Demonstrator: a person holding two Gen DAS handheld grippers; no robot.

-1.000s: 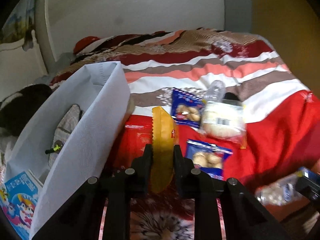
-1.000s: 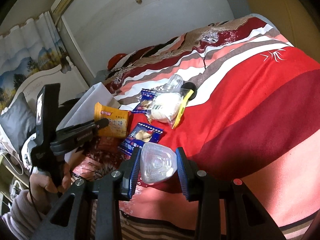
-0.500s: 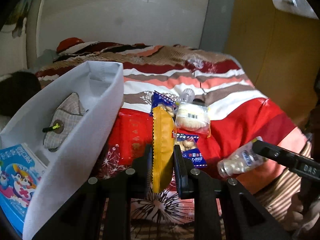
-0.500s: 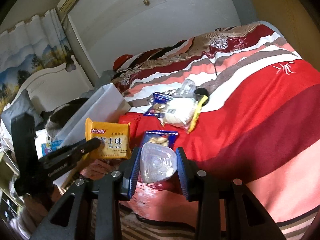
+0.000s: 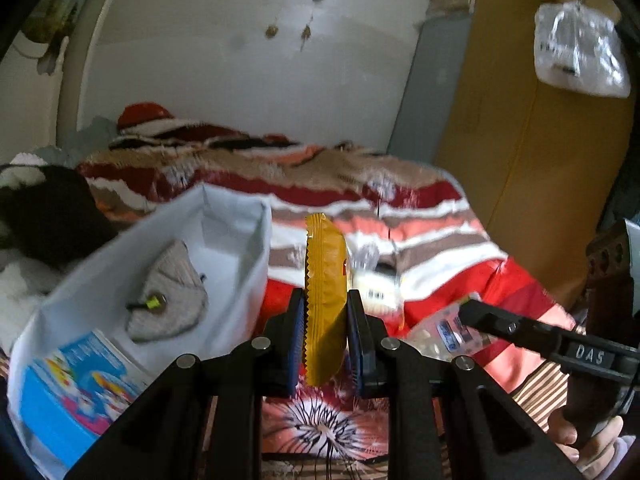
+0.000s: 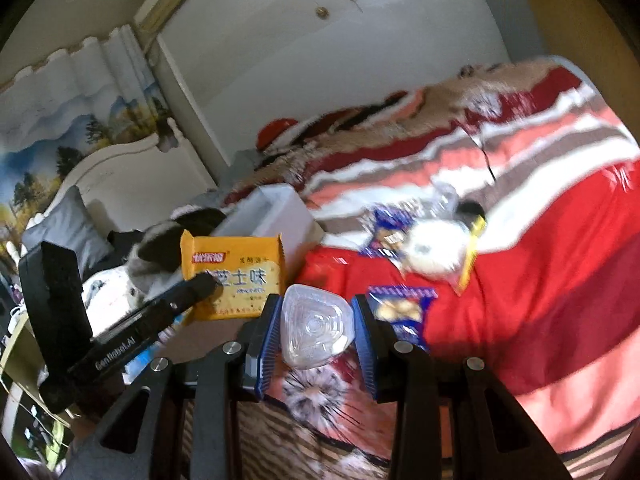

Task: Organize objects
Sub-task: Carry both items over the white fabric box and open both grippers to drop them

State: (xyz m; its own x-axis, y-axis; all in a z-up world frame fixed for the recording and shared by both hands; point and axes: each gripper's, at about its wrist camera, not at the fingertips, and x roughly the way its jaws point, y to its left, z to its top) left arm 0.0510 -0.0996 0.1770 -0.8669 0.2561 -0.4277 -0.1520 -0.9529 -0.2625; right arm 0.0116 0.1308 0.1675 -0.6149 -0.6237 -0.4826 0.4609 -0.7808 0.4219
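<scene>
My left gripper [image 5: 325, 336] is shut on a yellow snack packet [image 5: 325, 296], held upright above the bed just right of the white fabric bin [image 5: 240, 280]. The packet also shows in the right wrist view [image 6: 234, 272]. My right gripper [image 6: 316, 332] is shut on a clear plastic bottle [image 6: 316, 326], seen bottom-on; it also shows in the left wrist view [image 5: 440, 328]. The bin holds a grey knitted item [image 5: 168, 300] and a blue picture book [image 5: 76, 384].
On the striped red bedspread [image 6: 540, 280] lie two blue snack packs [image 6: 404, 308], a white bun bag [image 6: 436, 248] and another clear bottle [image 6: 444, 196]. A wooden wardrobe [image 5: 532, 184] stands right; a white headboard [image 6: 120, 184] and grey pillow [image 6: 64, 228] are left.
Both grippers have lifted and drawn back from the bed with their loads. The yellow packet now sits higher beside the bin's rim, and the bottle has moved closer to the left gripper.
</scene>
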